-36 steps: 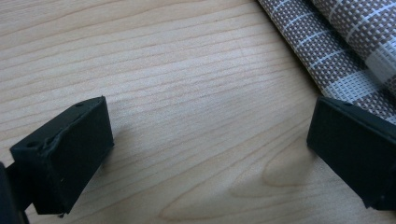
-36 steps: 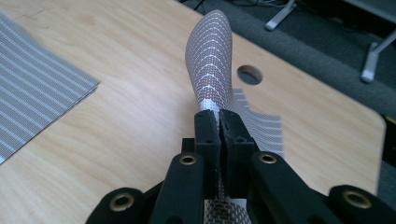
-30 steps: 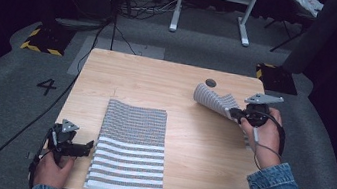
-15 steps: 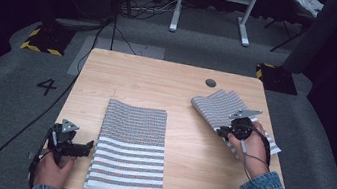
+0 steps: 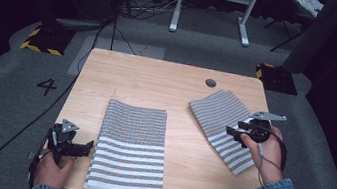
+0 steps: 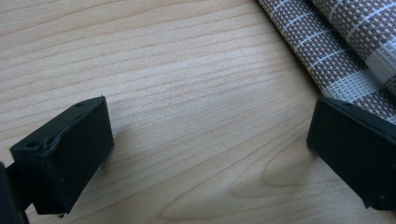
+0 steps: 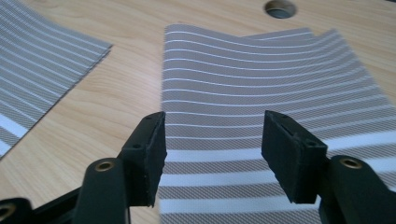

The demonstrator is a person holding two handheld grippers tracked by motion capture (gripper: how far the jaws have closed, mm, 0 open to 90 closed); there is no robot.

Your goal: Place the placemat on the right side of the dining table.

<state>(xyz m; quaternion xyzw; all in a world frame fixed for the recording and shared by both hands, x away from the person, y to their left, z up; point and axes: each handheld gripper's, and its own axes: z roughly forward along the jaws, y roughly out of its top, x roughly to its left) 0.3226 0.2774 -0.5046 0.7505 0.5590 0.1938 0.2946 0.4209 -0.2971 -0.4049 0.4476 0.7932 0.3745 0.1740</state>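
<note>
A grey-and-white striped placemat [image 5: 218,117] lies angled on the right side of the wooden table [image 5: 158,80]. My right gripper [image 5: 235,130] hovers over its near half. Its jaws have just been opening and stand apart, with the mat [image 7: 243,79] flat beneath them and nothing pinched in the right gripper [image 7: 212,135]. A second striped placemat [image 5: 131,147] lies folded near the front middle. At its left edge my left gripper [image 5: 88,147] rests low, open wide over bare wood [image 6: 210,130], with the mat's edge [image 6: 336,42] beside one jaw.
A round cable hole [image 5: 210,82] sits in the table near its far right corner, just beyond the right mat. Bare wood spans the far half of the table. On the floor beyond are cables, a white frame [image 5: 209,9] and yellow-black striped blocks [image 5: 43,38].
The right hand came down and toward the front with the mat it held raised. That mat now lies flat on the table, and the right jaws have opened and let it go. The left hand stayed still.
</note>
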